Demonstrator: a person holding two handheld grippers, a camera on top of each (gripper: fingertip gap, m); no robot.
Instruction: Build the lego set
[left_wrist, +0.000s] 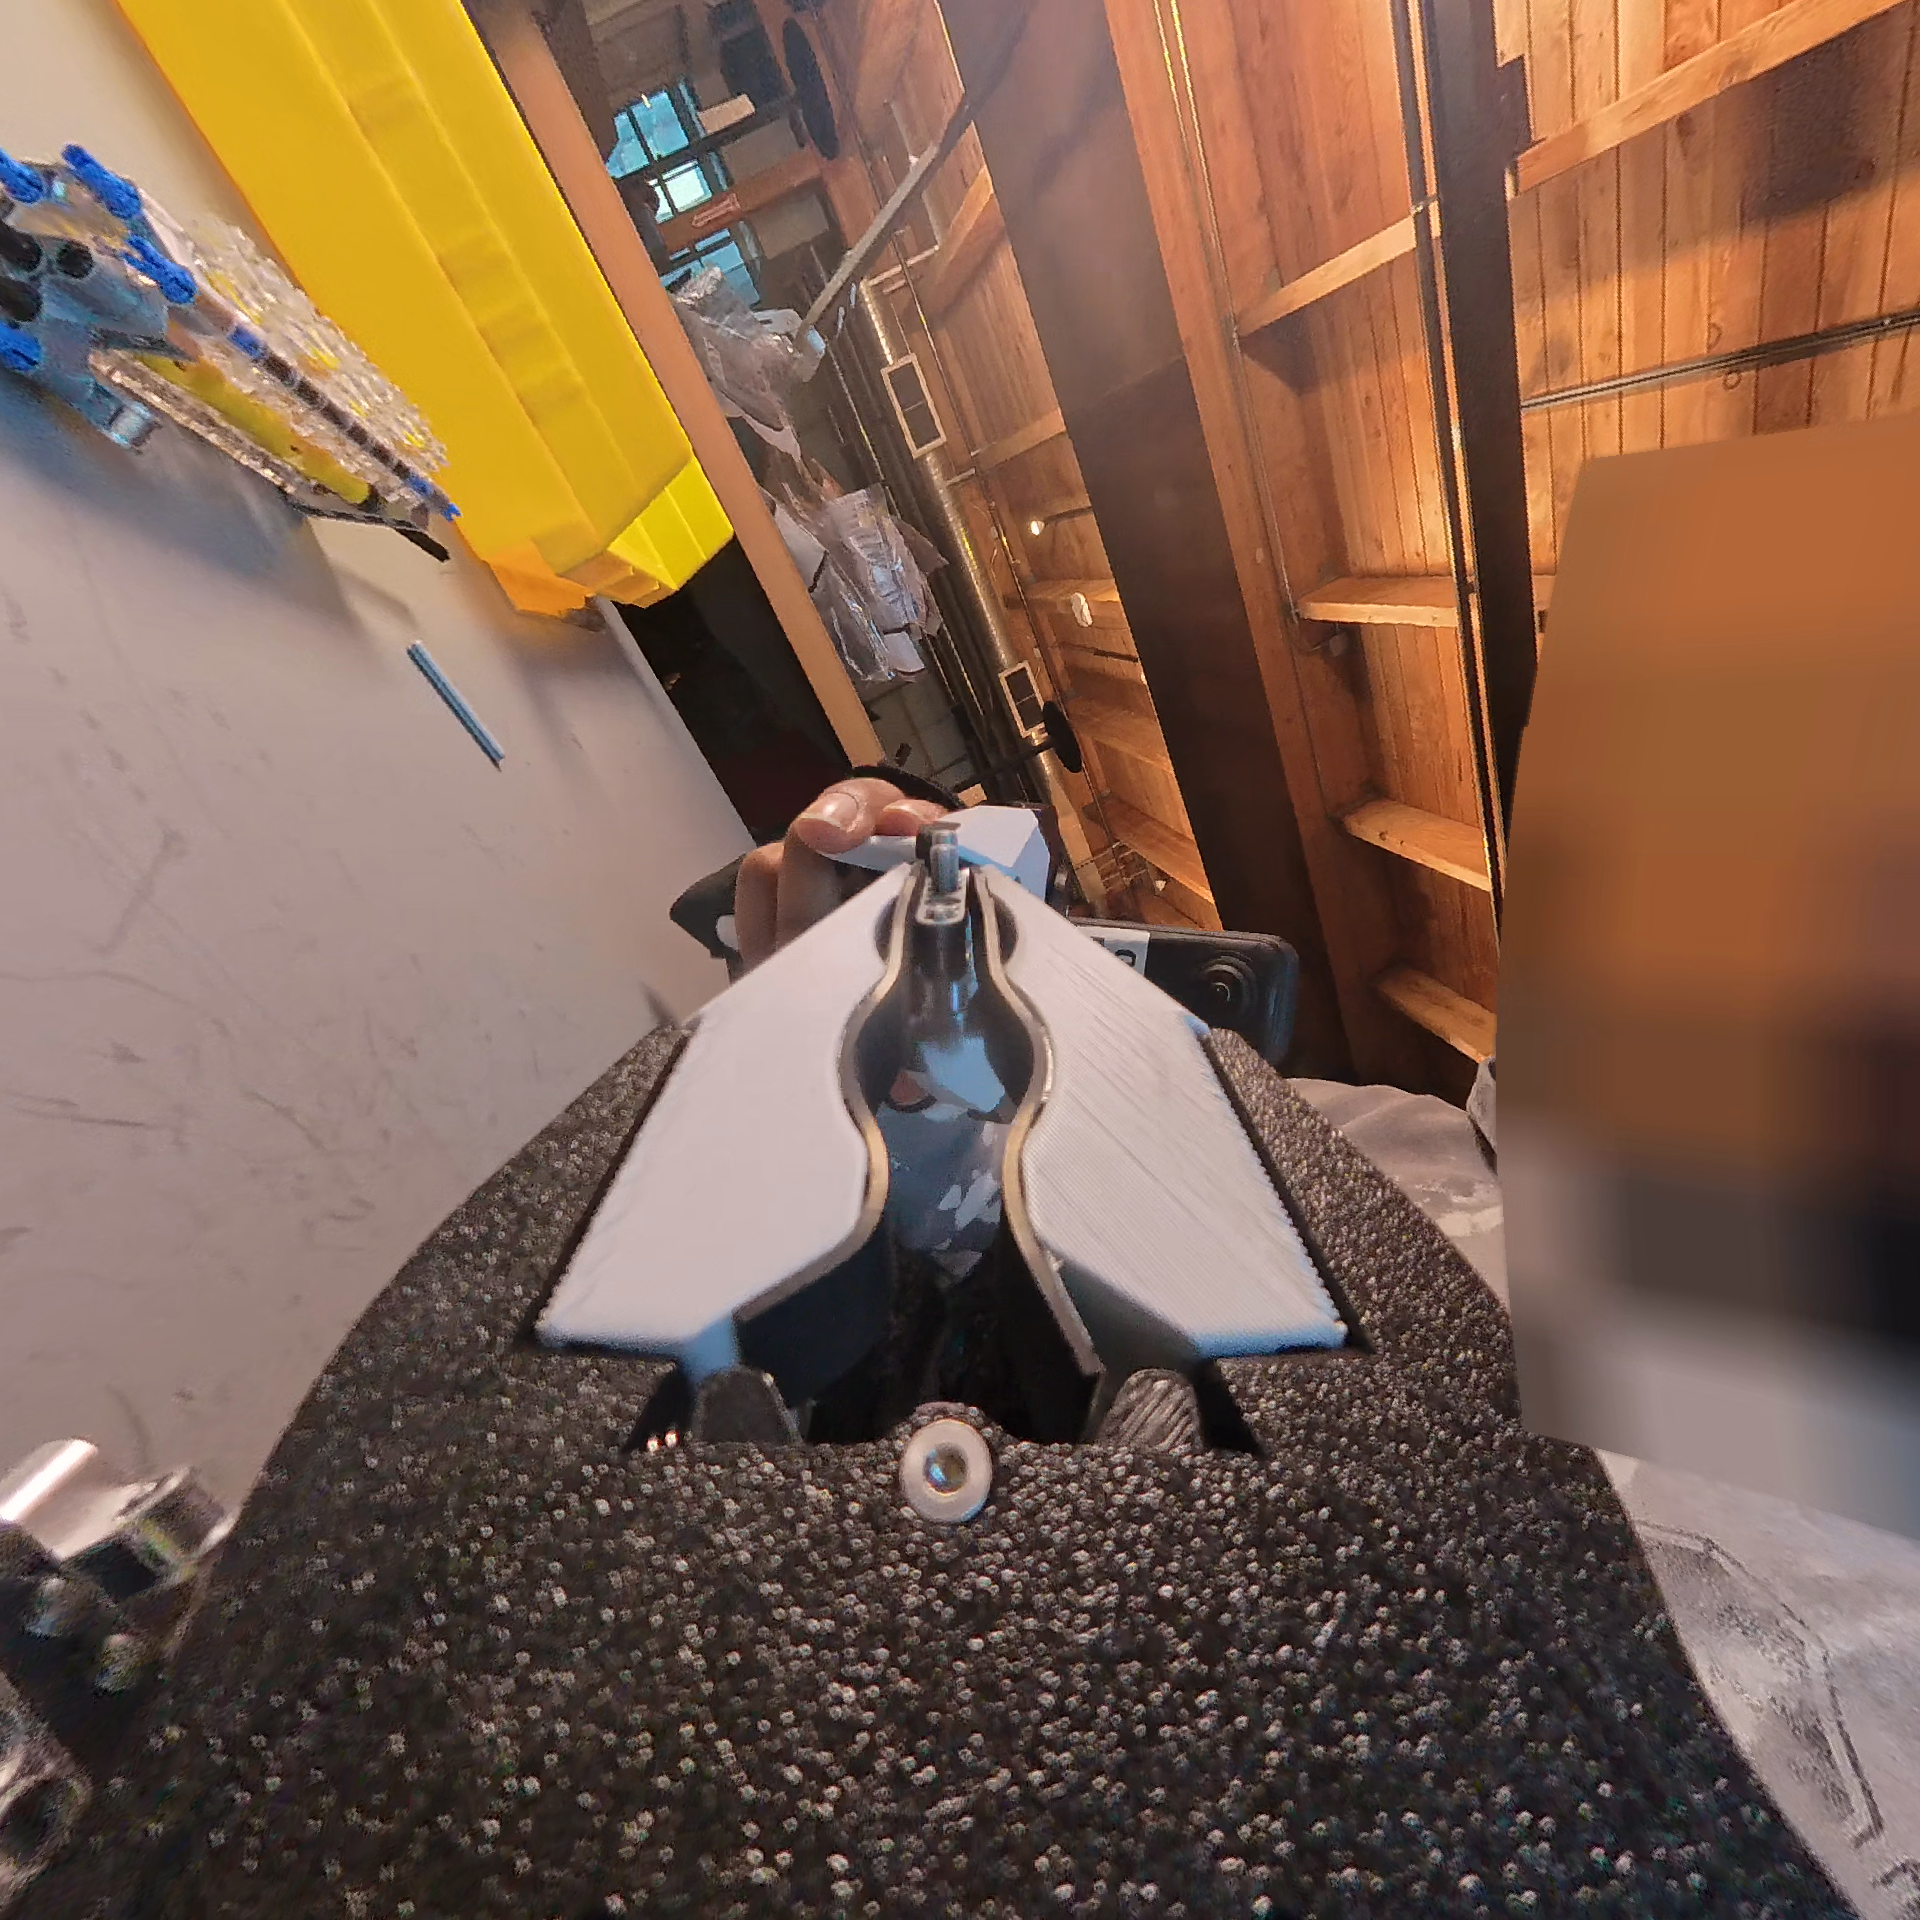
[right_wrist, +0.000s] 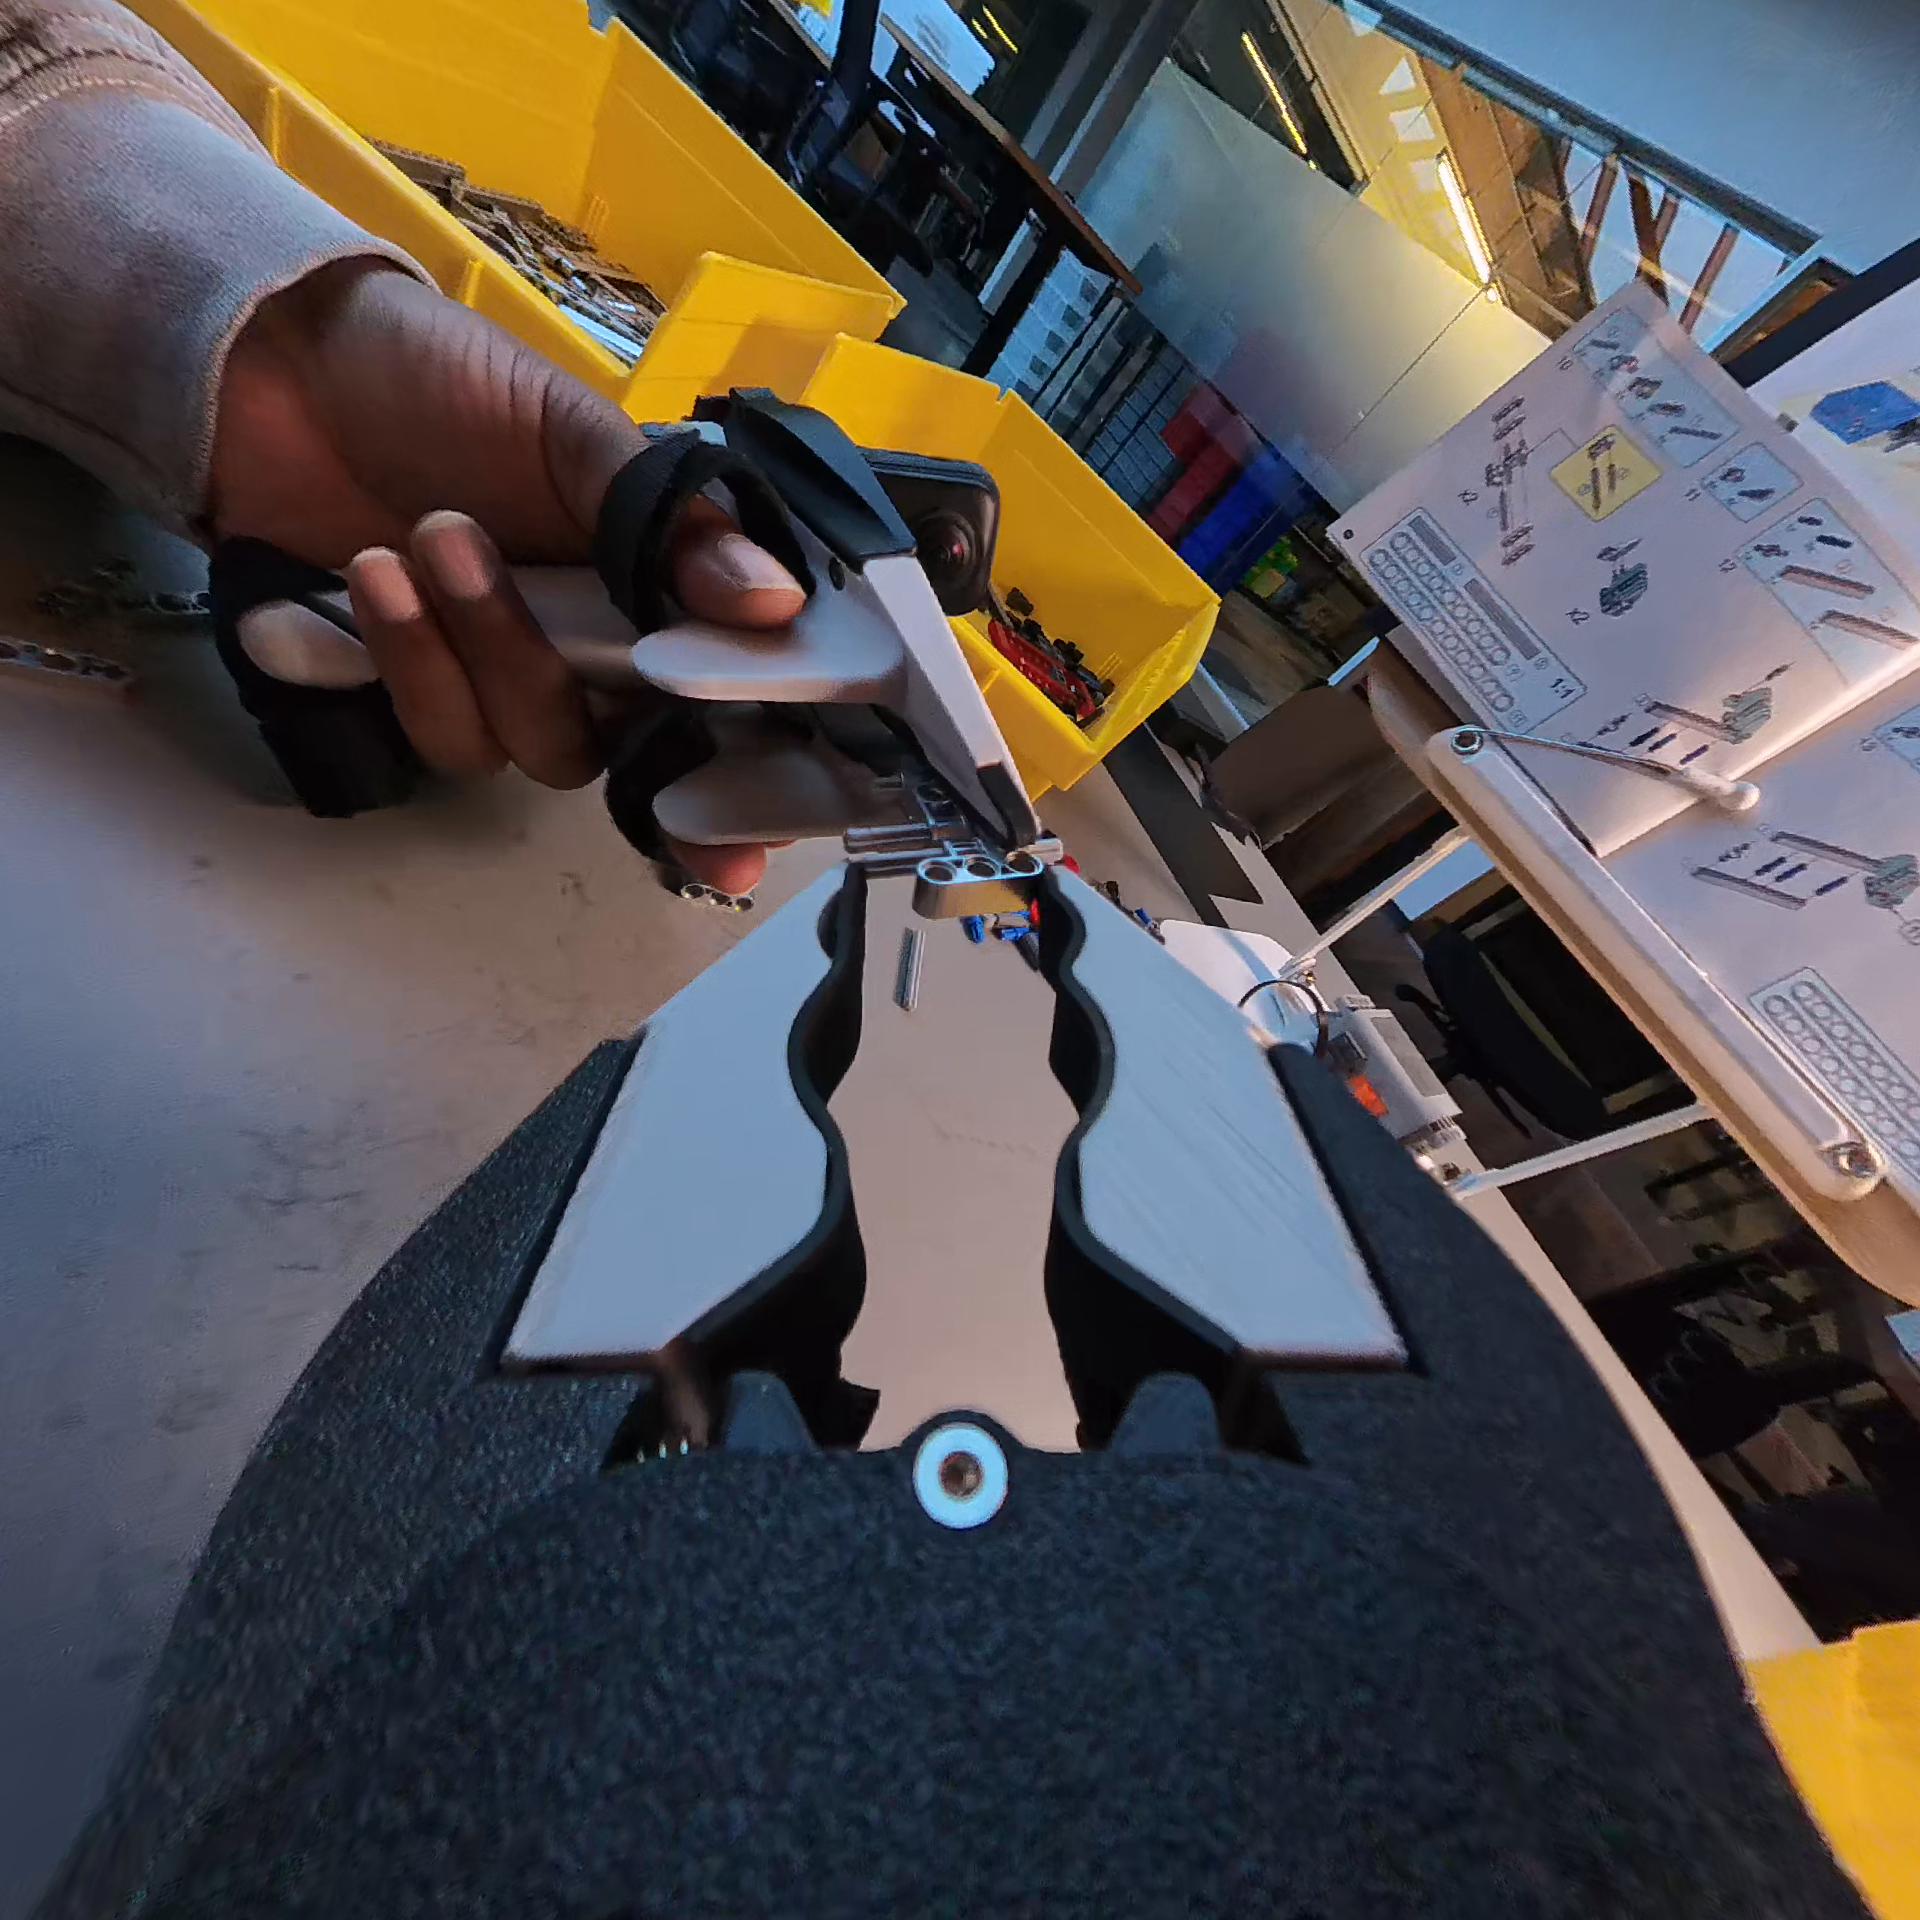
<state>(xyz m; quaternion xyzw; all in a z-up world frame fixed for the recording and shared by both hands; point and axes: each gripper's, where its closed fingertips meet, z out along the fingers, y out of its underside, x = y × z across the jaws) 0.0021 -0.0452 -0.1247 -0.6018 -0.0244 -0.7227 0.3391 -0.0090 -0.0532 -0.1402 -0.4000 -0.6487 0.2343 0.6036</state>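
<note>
- Grey plastic is what my left gripper (left_wrist: 940, 883) is clenched on: a small holed piece (right_wrist: 977, 871) with a short pin sticking out, pinched right at the fingertips.
- My right gripper (right_wrist: 951, 883) stands released, its jaws spread wide, and the piece sits in the gap between its tips. It looks closer to the right-hand tip, but I cannot tell whether it touches either one.
- The two tools meet nose to nose above the table (left_wrist: 208, 935). My left hand (right_wrist: 416, 488) is wrapped round its handle, off to the left ahead of the right tool.
- Below the right tool's open jaws a loose grey rod (right_wrist: 909, 966) lies flat on the table, with a few blue bits just beyond it.
- Yellow bins (right_wrist: 1081, 582) of parts stand farther ahead behind my left hand.
- An open instruction booklet (right_wrist: 1621, 582) rests on a stand to the right of the right tool.
- Far left of the left tool sits a half-built model (left_wrist: 156, 301) with blue pins.
</note>
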